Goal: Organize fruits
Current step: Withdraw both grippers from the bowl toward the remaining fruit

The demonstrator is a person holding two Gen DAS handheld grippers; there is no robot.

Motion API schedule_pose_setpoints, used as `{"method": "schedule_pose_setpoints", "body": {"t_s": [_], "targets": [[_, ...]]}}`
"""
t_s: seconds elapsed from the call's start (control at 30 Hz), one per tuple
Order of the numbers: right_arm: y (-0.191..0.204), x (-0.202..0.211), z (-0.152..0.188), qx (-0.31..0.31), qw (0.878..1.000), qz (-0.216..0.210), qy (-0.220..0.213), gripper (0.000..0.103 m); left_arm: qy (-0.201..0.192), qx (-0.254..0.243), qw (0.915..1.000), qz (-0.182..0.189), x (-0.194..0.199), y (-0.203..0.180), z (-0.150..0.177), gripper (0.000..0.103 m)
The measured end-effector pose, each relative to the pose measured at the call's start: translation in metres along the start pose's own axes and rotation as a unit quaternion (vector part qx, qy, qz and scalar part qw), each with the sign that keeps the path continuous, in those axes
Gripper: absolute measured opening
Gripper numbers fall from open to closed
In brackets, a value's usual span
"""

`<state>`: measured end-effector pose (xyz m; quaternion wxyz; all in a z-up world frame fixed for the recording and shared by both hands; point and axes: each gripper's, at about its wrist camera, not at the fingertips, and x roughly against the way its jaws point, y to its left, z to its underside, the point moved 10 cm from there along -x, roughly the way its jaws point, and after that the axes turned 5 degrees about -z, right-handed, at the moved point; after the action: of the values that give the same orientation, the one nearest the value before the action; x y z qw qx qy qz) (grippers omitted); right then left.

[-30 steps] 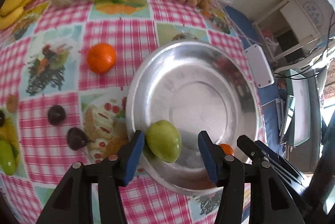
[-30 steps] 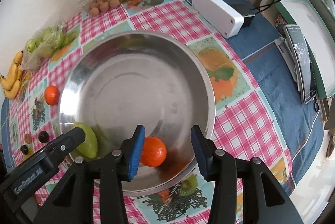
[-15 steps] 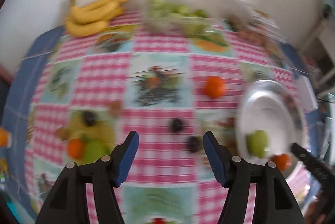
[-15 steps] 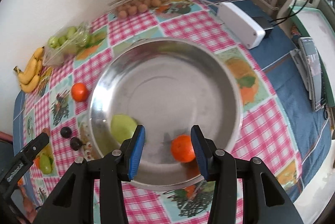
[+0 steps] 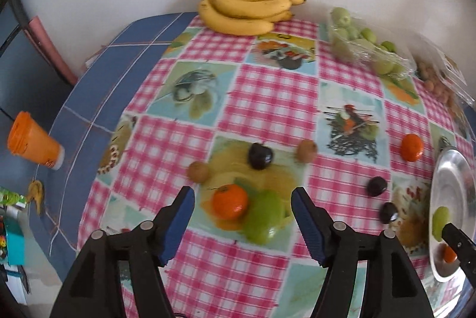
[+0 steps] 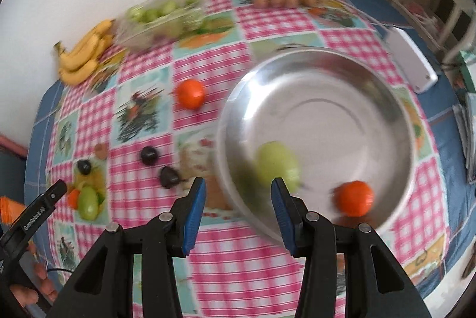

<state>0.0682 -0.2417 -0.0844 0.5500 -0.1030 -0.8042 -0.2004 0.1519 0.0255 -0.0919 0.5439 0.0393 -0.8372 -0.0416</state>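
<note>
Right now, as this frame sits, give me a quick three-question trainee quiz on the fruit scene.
1. True or false: the metal bowl already holds a green fruit and an orange.
2. Which two fruits lie between the left claw fingers' line of sight?
A. orange and green fruit
B. bananas and plum
3. Is the right claw gripping anything?

Key: 1 true; 2 A; 3 no, nothing is between its pads.

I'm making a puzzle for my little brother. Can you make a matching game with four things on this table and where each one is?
Things:
1. bananas
2. orange cup
3. metal bowl
4. left claw

Places:
A. lying on the blue cloth
B. by the wall
C. above an orange and a green fruit
D. holding one green fruit and one orange

Pairs: 1-B, 2-A, 3-D, 4-C
</note>
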Motion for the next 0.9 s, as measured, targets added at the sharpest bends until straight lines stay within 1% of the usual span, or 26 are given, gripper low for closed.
{"method": "schedule_pose_setpoints", "body": {"t_s": [0.1,0.27,0.4,0.47,0.57,0.77,0.83,0.87,0.9], "targets": [[0.027,-0.006,0.006,0.021,1.000,-0.012,0.007,0.046,0.001,0.006,1.0000,-0.004,-0.002,0.009,0.002,0.073],[0.062,-0.015,0.014,0.056,0.998,-0.020,0.016,0.046,0.008,0.013,0.9999,-0.001,-0.005,0.016,0.008,0.075],[0.079,-0.025,0.022,0.073,0.997,-0.022,0.028,0.046,0.016,0.021,0.9996,0.001,-0.008,0.020,0.013,0.076],[0.082,-0.030,0.026,0.080,0.996,-0.019,0.034,0.046,0.020,0.024,0.9995,0.001,-0.010,0.022,0.014,0.076],[0.082,-0.038,0.030,0.082,0.996,-0.014,0.045,0.046,0.026,0.025,0.9993,0.002,-0.014,0.021,0.016,0.081],[0.075,-0.050,0.033,0.080,0.995,-0.002,0.061,0.046,0.040,0.023,0.9989,0.007,-0.022,0.017,0.020,0.082],[0.073,-0.052,0.034,0.081,0.995,0.002,0.064,0.046,0.043,0.022,0.9988,0.007,-0.024,0.016,0.021,0.085],[0.073,-0.053,0.034,0.082,0.994,0.004,0.065,0.049,0.043,0.021,0.9988,0.007,-0.025,0.015,0.022,0.089],[0.072,-0.055,0.034,0.083,0.994,0.006,0.066,0.054,0.043,0.020,0.9989,0.006,-0.026,0.015,0.022,0.098]]}}
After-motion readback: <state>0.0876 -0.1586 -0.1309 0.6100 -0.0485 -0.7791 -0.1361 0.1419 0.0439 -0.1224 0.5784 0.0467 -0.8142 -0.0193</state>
